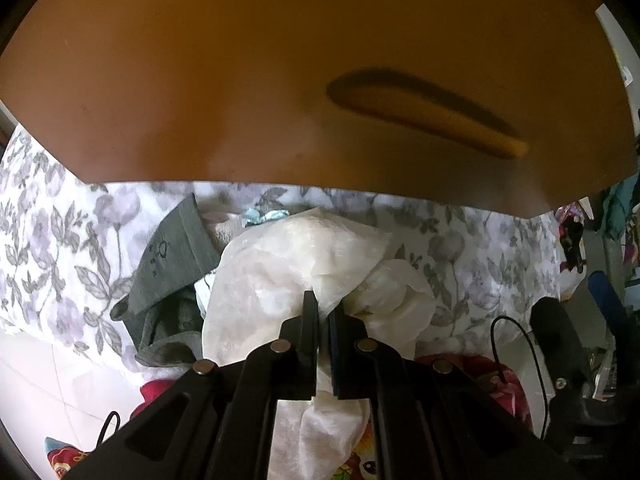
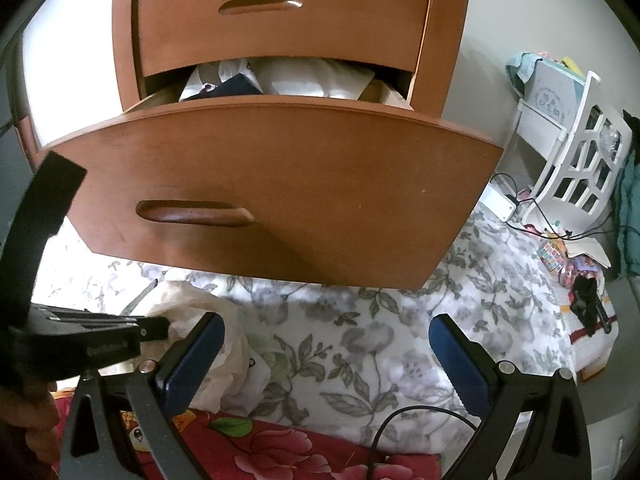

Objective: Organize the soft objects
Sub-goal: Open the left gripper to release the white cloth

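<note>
Your left gripper (image 1: pixel 323 312) pinched one white cloth (image 1: pixel 280 264); right gripper (image 2: pixel 326 344) gaped empty. Two drawers: lower drawer (image 2: pixel 280 184) open, upper drawer (image 2: pixel 280 28) closed. One grey garment (image 1: pixel 172 264) beside cloth.

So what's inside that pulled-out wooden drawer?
The open drawer holds white folded fabric and a dark navy piece near its left side. Only the top of the pile shows; the drawer above and the front panel hide the rest.
</note>
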Tool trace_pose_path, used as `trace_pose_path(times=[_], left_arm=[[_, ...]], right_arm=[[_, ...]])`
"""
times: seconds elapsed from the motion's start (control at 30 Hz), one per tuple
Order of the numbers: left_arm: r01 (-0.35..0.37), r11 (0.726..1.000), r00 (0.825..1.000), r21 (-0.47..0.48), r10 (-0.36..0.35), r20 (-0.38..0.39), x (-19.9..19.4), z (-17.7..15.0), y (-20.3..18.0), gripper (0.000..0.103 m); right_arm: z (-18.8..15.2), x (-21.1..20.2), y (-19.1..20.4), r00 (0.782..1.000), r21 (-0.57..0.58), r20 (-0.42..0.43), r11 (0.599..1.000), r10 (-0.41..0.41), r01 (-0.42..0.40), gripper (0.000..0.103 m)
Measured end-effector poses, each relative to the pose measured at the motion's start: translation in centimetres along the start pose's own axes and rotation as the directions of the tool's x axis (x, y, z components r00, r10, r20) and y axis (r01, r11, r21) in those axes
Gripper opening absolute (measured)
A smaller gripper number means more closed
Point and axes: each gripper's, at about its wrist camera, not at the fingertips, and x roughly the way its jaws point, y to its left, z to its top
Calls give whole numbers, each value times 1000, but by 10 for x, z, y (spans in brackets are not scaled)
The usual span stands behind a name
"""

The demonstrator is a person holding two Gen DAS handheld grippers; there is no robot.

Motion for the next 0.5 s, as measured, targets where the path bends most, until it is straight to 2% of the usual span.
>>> trace_pose_path(times=[0.07,0.17,0.3,0.5], left_arm=[[-2,1000,1000,-4,2,-10,3,-1,1,7],[-4,1000,1000,-9,4,-14,4,-3,2,15],[-7,1000,1000,-11,7,-8,-1,-5,3,35],[8,1000,999,-26,-8,34,-21,-5,7,55]], right_arm=[[0,1,0,1000,-1,-3,1000,0,0,103],[0,1,1,1000,-4,-5,1000,-1,1,103],[0,1,1,1000,-5,-6,1000,-2,2,103],[-1,2,2,1000,-9,-8,1000,-4,4,103]])
